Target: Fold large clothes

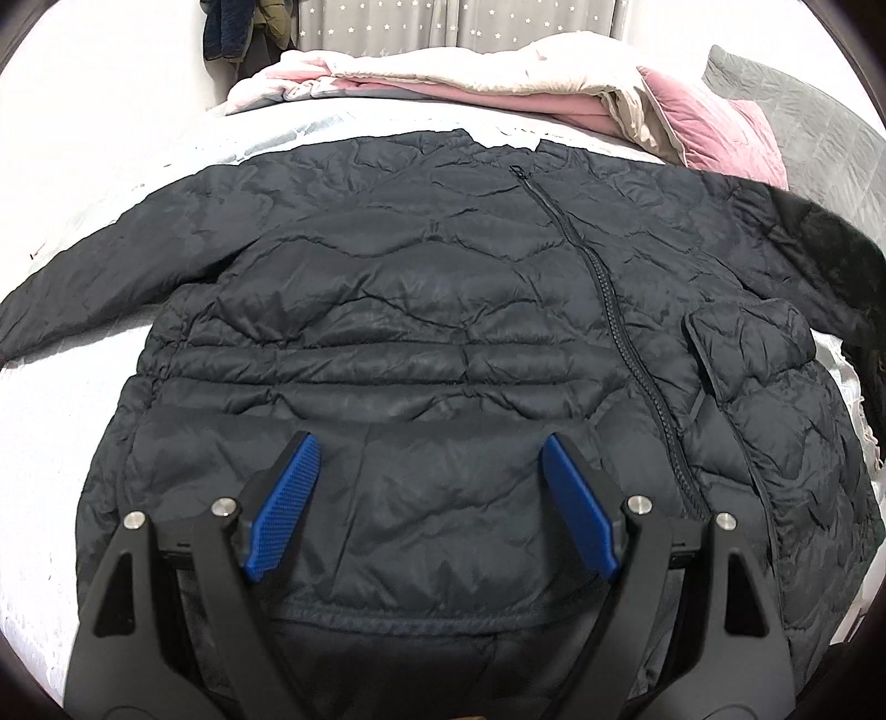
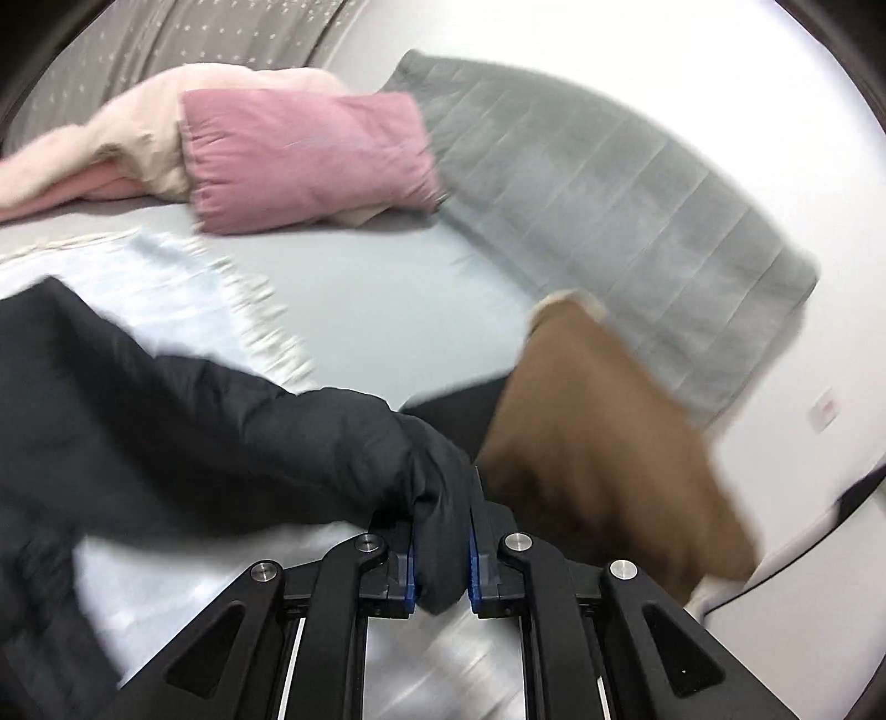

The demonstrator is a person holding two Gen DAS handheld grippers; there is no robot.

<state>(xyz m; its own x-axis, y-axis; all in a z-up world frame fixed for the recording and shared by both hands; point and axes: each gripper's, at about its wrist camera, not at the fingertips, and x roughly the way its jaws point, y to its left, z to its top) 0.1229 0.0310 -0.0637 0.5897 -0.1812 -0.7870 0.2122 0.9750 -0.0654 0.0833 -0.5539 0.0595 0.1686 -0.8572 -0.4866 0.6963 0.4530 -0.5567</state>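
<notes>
The left gripper (image 1: 426,459) hangs nearest the lens, its blue pads (image 1: 288,498) spread wide with nothing between them, poised over the lower front of the jacket (image 1: 421,310). The jacket is a black quilted puffer — wavy stitched channels, thin crinkled shell — lying face up and spread flat on the bed (image 1: 66,432). Its zipper (image 1: 603,310) runs closed from the collar down in a slanted line, a flap pocket (image 1: 742,343) sits beside it, and the stitched hem (image 1: 398,609) lies just under the gripper. One sleeve stretches out to the picture's left.

In the right wrist view the right gripper (image 2: 443,559) is clamped on the end of the other sleeve (image 2: 310,437), bunched dark fabric pinched between the pads; the view is blurred. A brown garment (image 2: 603,454) lies just beyond that sleeve. Farther off rest a pink pillow (image 2: 304,160), a grey quilted cover (image 2: 598,205), folded pink and cream bedding (image 1: 443,83) and a star-print curtain (image 1: 398,16).
</notes>
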